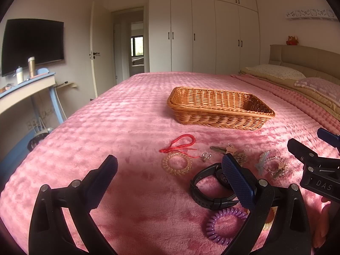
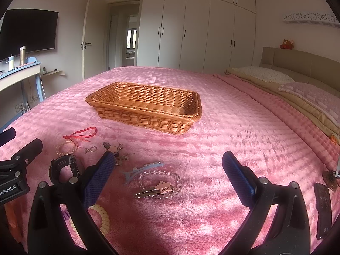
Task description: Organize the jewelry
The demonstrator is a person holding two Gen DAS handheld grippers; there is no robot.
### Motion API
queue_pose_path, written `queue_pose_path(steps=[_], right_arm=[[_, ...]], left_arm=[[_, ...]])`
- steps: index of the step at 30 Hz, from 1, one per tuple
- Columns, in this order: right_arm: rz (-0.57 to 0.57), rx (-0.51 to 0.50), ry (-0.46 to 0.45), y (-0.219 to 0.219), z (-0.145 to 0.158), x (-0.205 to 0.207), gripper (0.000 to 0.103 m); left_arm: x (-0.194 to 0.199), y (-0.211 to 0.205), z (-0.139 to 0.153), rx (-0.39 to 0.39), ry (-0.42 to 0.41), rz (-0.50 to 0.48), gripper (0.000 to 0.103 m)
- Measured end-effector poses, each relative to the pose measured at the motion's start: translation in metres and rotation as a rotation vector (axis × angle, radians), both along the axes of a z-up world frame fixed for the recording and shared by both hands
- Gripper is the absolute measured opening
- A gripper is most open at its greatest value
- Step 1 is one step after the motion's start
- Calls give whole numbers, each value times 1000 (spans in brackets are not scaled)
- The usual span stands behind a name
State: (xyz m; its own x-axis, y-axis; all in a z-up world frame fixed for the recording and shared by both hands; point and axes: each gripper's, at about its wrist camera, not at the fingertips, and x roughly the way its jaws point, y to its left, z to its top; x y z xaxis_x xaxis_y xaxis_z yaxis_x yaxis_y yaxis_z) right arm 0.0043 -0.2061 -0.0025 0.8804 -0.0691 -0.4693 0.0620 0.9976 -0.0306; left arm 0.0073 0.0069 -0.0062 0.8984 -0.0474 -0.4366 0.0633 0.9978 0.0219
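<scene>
An empty wicker basket [image 1: 221,108] [image 2: 146,106] sits on the pink bedspread. In front of it lie a red cord [image 1: 180,143] [image 2: 81,135], a clear coil ring [image 1: 176,163], a black watch [image 1: 209,188] [image 2: 61,166], a purple coil tie [image 1: 223,226], a blue hair clip [image 2: 141,171], a clear bead bracelet [image 2: 161,183] with a star-tagged key [image 2: 155,189], and a cream coil tie [image 2: 102,220]. My left gripper [image 1: 170,182] is open and empty above the bedspread, left of the watch. My right gripper [image 2: 170,178] is open and empty above the bracelet.
A desk with bottles [image 1: 25,78] and a wall TV [image 1: 31,42] stand left of the bed. Pillows [image 2: 297,85] and a headboard are at the right. A black remote [image 2: 323,210] lies at the right edge. Wardrobes [image 1: 201,31] line the far wall.
</scene>
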Motion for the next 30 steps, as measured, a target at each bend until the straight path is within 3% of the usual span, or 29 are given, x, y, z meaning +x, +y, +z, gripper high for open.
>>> queue_pose_path(steps=[30], right_arm=[[-1, 4, 1, 0, 0, 0, 97]], left_arm=[[1, -2, 0, -1, 0, 2, 95]])
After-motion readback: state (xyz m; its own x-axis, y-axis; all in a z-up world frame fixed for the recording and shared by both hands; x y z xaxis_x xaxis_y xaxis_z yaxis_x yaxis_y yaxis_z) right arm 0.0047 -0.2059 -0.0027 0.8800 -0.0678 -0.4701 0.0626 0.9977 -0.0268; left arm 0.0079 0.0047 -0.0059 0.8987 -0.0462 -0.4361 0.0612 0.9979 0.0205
